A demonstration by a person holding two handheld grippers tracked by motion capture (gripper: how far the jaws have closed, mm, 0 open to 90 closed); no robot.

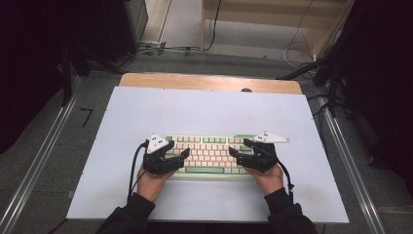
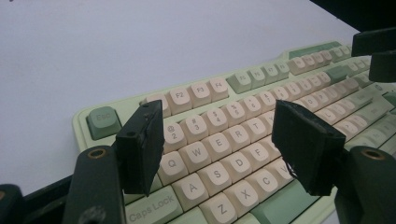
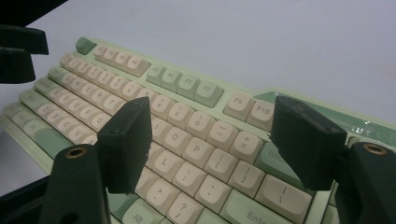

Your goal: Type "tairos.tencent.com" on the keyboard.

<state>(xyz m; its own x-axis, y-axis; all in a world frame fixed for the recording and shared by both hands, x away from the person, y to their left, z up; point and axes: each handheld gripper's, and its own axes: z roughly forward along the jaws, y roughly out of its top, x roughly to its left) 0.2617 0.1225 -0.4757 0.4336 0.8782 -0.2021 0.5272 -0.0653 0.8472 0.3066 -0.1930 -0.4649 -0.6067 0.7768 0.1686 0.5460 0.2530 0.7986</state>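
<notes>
Keyboard (image 1: 209,155) lies flat on the white table (image 1: 204,109), near the person's edge, its long axis running left to right. Left gripper (image 1: 181,157) hangs over the left end, jaws wide with nothing between them, letter keys Q to Z just beneath. Right gripper (image 1: 234,151) hangs over the right end, jaws likewise wide and empty, above the P and bracket keys. Both point inward toward the middle of the board. Each hand is equally near its own end. Judgement: the next move depends on lowering onto the keys or the board's ends.
</notes>
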